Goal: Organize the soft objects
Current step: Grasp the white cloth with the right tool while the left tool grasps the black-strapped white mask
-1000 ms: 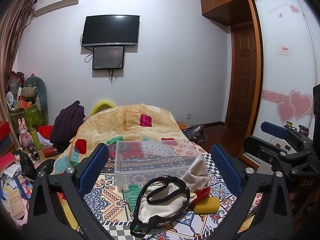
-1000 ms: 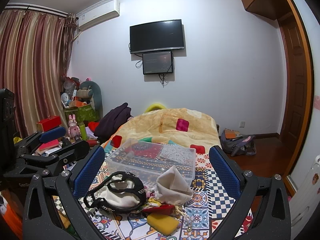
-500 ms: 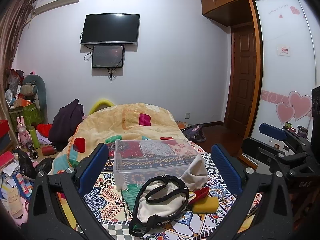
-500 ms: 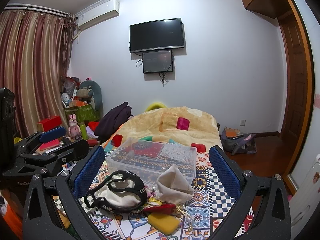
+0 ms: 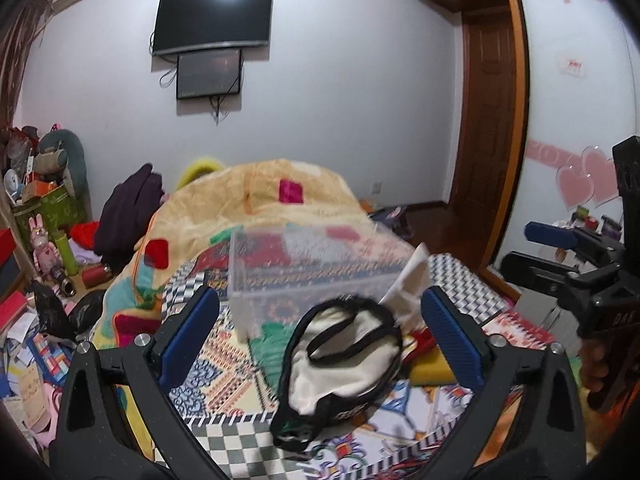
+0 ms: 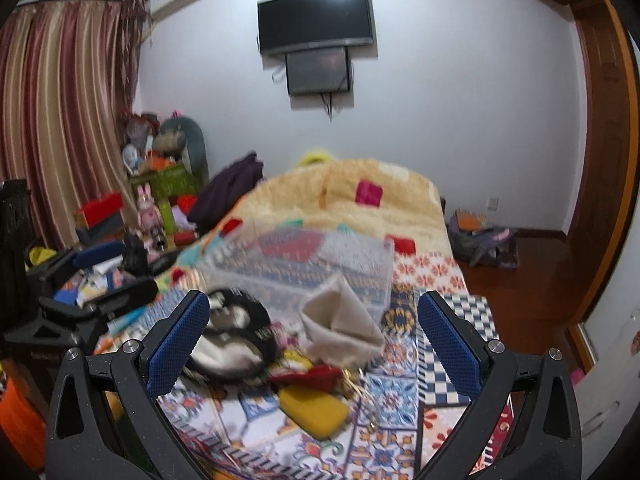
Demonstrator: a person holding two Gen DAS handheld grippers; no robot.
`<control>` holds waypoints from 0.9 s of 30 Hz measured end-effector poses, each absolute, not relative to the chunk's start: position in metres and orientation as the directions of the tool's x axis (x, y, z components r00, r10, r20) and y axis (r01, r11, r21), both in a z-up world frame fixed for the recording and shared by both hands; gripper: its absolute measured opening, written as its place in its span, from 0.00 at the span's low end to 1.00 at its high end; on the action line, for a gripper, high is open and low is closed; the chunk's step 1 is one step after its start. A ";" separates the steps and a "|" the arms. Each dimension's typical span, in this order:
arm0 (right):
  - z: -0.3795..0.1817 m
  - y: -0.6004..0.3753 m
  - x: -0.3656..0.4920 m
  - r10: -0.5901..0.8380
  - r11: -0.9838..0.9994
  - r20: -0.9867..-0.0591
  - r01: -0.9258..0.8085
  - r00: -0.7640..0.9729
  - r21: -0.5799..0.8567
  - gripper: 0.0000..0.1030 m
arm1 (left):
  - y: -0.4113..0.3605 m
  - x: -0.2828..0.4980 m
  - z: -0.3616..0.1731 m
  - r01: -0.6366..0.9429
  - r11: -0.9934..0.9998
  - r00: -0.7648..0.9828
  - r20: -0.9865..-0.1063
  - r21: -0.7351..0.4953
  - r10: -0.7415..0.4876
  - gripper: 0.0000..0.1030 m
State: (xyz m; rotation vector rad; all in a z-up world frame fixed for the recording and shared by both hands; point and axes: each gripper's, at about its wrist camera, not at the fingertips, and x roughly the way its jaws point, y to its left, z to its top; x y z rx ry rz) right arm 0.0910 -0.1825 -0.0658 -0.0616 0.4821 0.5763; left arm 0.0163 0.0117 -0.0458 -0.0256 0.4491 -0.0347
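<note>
Gaping wide, left tool (image 5: 320, 336), right tool (image 6: 313, 336), both empty

I am seeing even, dim indoor lighting. Glare is showing on the television (image 5: 214, 20). Motion blur is smearing the clear bin (image 6: 304, 268). Fisheye distortion is bending the edges, with dark corner vignetting.

Left wrist view: low over near end of bed (image 5: 240, 344), facing along it toward far wall with TV (image 5: 212, 20); own fingers (image 5: 188, 336) frame lower edge; right gripper (image 5: 576, 264) visible at right margin.
Right wrist view: same height, same heading, set further right; left gripper (image 6: 96, 276) visible at left margin.
Shared: bed, clear box (image 6: 304, 268), black-and-white garment (image 5: 344, 356), TV. Near items blurred in both.
</note>
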 end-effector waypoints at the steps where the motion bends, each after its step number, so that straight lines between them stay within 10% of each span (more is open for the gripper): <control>1: -0.068 -0.184 0.094 0.508 0.840 -0.466 -0.537 0.725 0.079 1.00 | 0.014 0.021 -0.051 0.028 0.999 0.891 -0.453 -0.039 -0.043 0.86; 17: -0.120 -0.167 0.169 0.508 0.810 -0.668 -0.565 0.544 0.157 0.87 | 0.016 0.091 -0.098 0.182 0.979 0.768 -0.608 -0.093 -0.200 0.59; 27: -0.145 -0.158 0.186 0.524 0.788 -0.729 -0.575 0.440 0.219 0.32 | 0.020 0.090 -0.104 0.208 0.970 0.760 -0.604 -0.123 -0.239 0.15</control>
